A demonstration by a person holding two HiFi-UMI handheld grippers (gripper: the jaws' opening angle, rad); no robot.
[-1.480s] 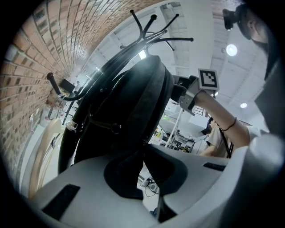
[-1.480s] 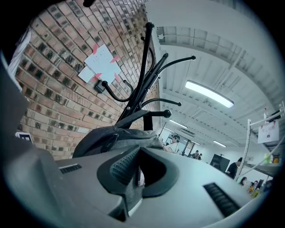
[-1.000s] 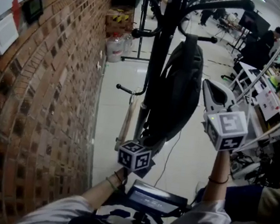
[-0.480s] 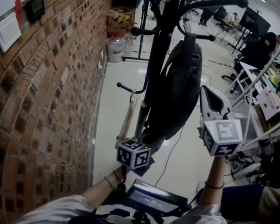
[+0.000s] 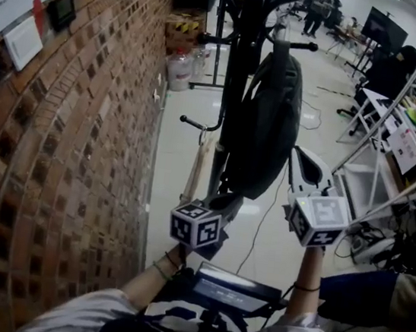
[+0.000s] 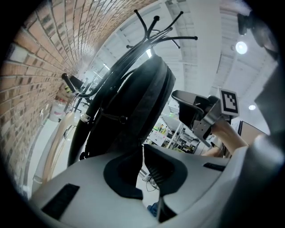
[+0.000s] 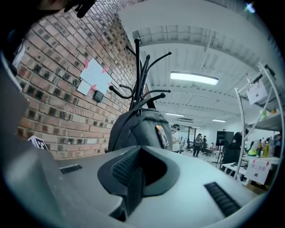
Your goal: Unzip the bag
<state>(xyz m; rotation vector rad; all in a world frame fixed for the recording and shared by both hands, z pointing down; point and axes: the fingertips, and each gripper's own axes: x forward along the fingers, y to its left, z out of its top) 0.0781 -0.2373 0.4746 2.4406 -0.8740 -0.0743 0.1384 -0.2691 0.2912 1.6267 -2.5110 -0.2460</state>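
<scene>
A dark backpack (image 5: pixel 268 124) hangs by its top loop from a black coat rack (image 5: pixel 241 66). My left gripper (image 5: pixel 226 201) sits at the bag's bottom edge. In the left gripper view its jaws (image 6: pixel 142 149) are shut, and the backpack (image 6: pixel 133 102) runs down into them. My right gripper (image 5: pixel 301 155) is beside the bag's lower right side, a little apart from it. Its jaws (image 7: pixel 139 149) have just been closing and are shut, with nothing seen between them. The backpack (image 7: pixel 138 129) rises beyond them. The zip pull is not visible.
A brick wall (image 5: pixel 65 141) runs close along the left. A wooden piece (image 5: pixel 193 173) leans at the rack's foot, and a cable (image 5: pixel 263 207) lies on the floor. White shelving and desks (image 5: pixel 394 149) crowd the right. A water jug (image 5: pixel 180 71) and people stand far back.
My right gripper has sunk from beside the bag's middle to its lower right side. The left gripper has stayed at the bag's bottom, shifting only slightly.
</scene>
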